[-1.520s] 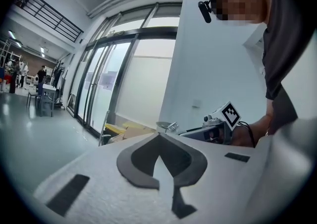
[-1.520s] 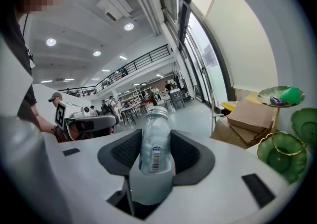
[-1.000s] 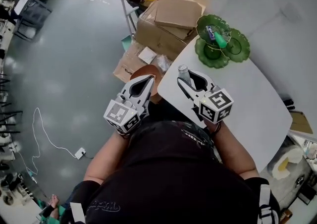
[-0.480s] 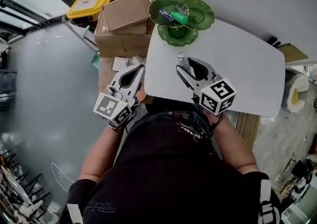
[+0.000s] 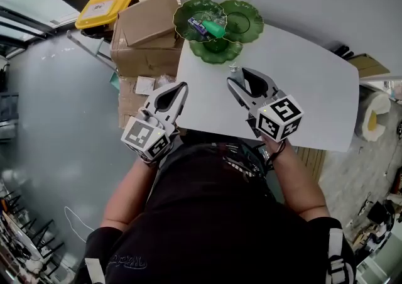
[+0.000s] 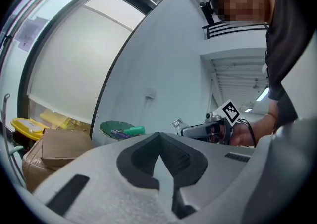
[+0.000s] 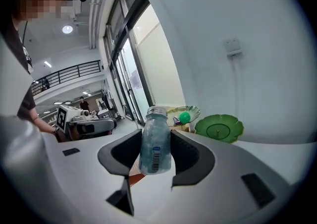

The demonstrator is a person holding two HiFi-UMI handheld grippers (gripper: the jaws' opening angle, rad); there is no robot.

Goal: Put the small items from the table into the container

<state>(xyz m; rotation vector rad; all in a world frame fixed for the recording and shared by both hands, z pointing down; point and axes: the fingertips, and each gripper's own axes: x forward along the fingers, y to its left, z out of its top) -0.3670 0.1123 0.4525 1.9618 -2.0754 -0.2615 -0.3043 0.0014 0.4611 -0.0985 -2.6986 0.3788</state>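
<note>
- Likely a lab or workshop hall.
- Bare grey floor [image 5: 56, 119], wide and open.
- Cardboard boxes [image 5: 147, 25] and a yellow-lidded bin [image 5: 105, 7] stacked beside a white table [image 5: 314, 94].
- Tall glazed partitions [image 7: 131, 69], an upper gallery railing [image 7: 64, 77], a ceiling strip light [image 7: 47, 64].

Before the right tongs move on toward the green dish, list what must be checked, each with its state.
1. Grip: right tongs closed on the small clear bottle, a pad on each side: ok.
2. Bottle attitude: roughly upright between the pads: ok.
3. Bottle lifted clear of the table: cannot tell.
4. Room in the green three-lobed dish: two lobes bare, one holds a green item and a purple item: ok.
5. Path: bare tabletop between bottle and dish in the head view: ok.
6. Left tongs shut, empty, held to the left of that path: ok.
</note>
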